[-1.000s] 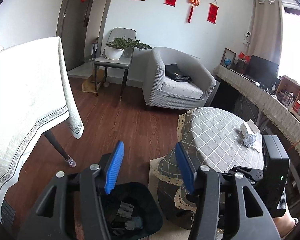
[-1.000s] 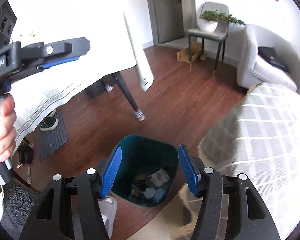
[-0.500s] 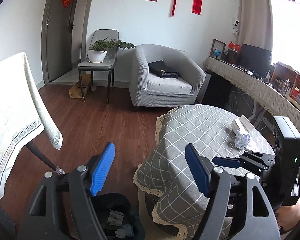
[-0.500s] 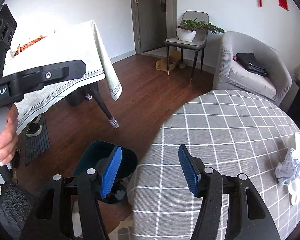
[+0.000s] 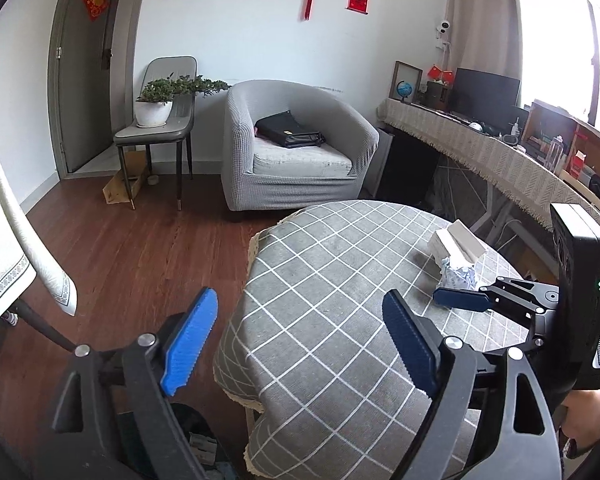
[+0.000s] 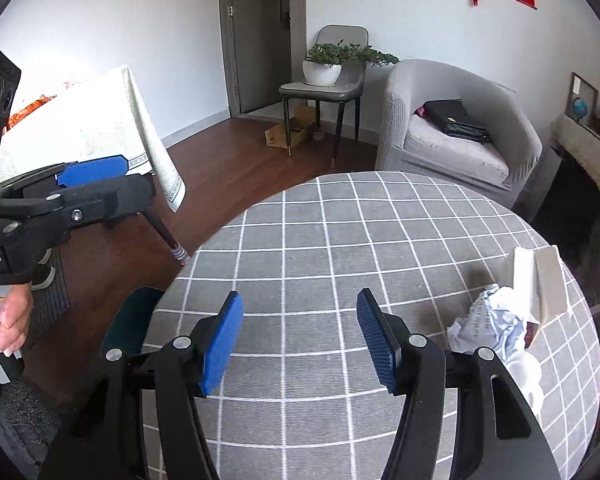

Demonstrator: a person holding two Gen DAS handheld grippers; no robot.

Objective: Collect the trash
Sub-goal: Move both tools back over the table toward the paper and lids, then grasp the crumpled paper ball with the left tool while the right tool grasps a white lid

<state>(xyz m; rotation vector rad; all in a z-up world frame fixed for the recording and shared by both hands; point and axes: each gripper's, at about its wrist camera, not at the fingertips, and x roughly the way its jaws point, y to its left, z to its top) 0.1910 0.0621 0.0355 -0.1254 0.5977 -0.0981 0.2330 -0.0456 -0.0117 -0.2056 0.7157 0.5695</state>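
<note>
A crumpled white paper ball (image 6: 488,326) lies on the round grey checked table (image 6: 320,240), next to a small white box (image 6: 540,280); both also show in the left wrist view, the ball (image 5: 458,276) and the box (image 5: 458,242). My right gripper (image 6: 300,338) is open and empty above the table, left of the paper. My left gripper (image 5: 300,344) is open and empty over the table's near edge. A dark teal trash bin (image 6: 130,320) stands on the floor by the table; its rim and contents show low in the left wrist view (image 5: 202,444).
A grey armchair (image 5: 296,152) with a black bag stands behind the table. A chair with a potted plant (image 5: 160,120) is at the wall. A table with a white cloth (image 6: 100,128) is to the left. A long desk (image 5: 500,152) runs along the right.
Both grippers have risen from over the bin and swung right over the checked table. The bin has dropped to the bottom edge of both views; the paper ball is nearer.
</note>
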